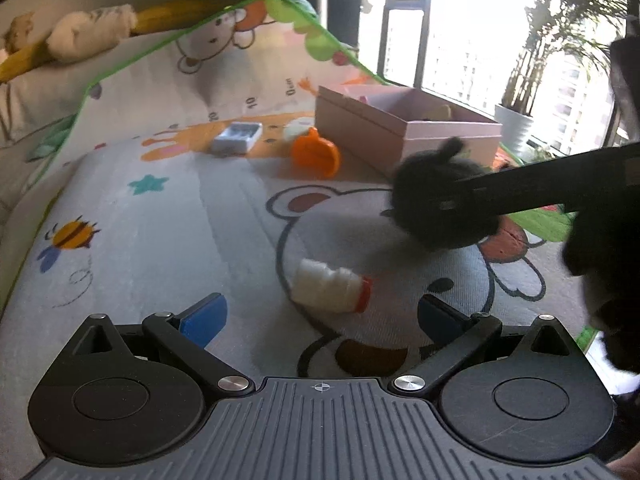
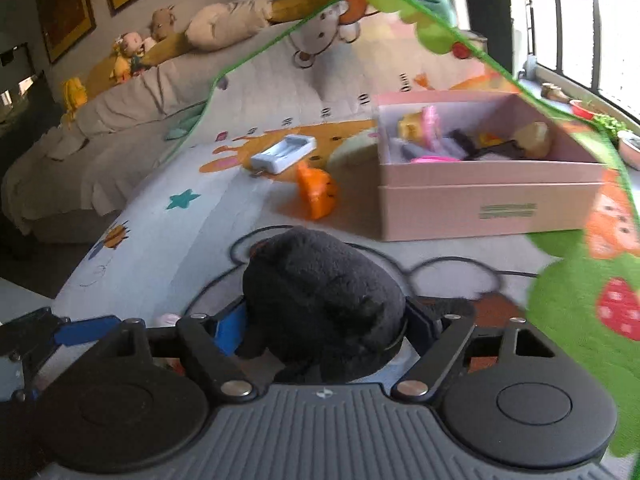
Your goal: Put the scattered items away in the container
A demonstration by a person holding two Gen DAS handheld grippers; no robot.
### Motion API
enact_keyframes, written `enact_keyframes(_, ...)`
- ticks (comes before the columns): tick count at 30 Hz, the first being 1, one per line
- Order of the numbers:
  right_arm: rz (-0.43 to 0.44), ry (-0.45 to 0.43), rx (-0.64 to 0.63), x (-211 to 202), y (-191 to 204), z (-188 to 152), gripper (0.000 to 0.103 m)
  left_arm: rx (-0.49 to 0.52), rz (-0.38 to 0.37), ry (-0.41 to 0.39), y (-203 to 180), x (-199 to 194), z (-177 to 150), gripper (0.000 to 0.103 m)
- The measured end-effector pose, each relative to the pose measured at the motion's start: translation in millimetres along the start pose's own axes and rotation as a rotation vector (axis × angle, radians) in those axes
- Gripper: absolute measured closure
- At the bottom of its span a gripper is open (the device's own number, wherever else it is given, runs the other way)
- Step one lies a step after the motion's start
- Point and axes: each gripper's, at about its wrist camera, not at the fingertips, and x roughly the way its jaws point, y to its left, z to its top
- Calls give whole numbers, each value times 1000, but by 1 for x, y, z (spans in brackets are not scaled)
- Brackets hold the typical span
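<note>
The right tongs [image 2: 324, 332] pinch the black plush toy [image 2: 320, 304] above the play mat [image 2: 168, 240], short of the pink box [image 2: 488, 208] — soft pile may slip from the pads. The left tongs [image 1: 320, 320] stand spread, nothing between them, near the white bottle [image 1: 332, 286].

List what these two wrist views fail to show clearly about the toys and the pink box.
- Black plush toy: motion-blurred in the left wrist view; face unreadable.
- Pink cardboard box: contents hidden by its wall in the left wrist view, blurred in the right.
- White plastic bottle with red cap: hidden behind the plush in the right wrist view.
</note>
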Motion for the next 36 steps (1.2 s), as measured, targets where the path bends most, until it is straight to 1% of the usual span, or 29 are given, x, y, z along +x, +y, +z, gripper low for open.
enact_keyframes(3, -50, -22, 17, -23, -26, -10, 23, -23, -17, 12, 1, 9, 1, 0)
enact_keyframes(6, -129, -41, 38, -46, -50, -26, 23, -45, -40, 17, 0, 14, 2, 0)
enact_keyframes(8, -174, -49, 52, -56, -62, -35, 23, -43, -41, 7, -2, 14, 3, 0)
enact_keyframes(10, -197, -57, 74, -63, -71, -44, 23, -36, -41, 5, -4, 17, 5, 1)
enact_keyframes(11, -198, -62, 84, -65, -74, -48, 23, -36, -41, 10, -3, 19, 5, 3)
enact_keyframes(12, -194, -70, 91, -65, -75, -51, 23, -35, -37, 13, -3, 19, 6, 11)
enact_keyframes(13, -193, -79, 90, -66, -74, -54, 23, -29, -26, 9, -4, 19, 6, 22)
enact_keyframes(14, -197, -85, 81, -66, -71, -55, 23, -23, -16, 7, -4, 18, 7, 25)
enact_keyframes(16, -200, -93, 59, -65, -67, -56, 23, -25, -4, 6, -2, 18, 10, 25)
enact_keyframes(19, -197, -97, 41, -62, -62, -56, 23, -8, 14, 1, -2, 16, 12, 29)
enact_keyframes(24, -190, -101, 40, -64, -61, -58, 23, 24, 8, 5, -6, 15, 12, 32)
enact_keyframes(26, -187, -101, 34, -64, -60, -58, 23, 38, 11, 6, -9, 15, 12, 36)
enact_keyframes(28, -181, -100, 30, -66, -59, -59, 23, 46, 11, 4, -12, 16, 12, 42)
enact_keyframes(32, -171, -98, 18, -68, -57, -61, 23, 65, 26, 5, -16, 18, 10, 47)
enact_keyframes(34, -171, -99, 7, -69, -56, -63, 23, 64, 28, 9, -17, 18, 9, 54)
enact_keyframes(36, -175, -101, -4, -72, -54, -64, 23, 63, 24, 11, -18, 16, 9, 55)
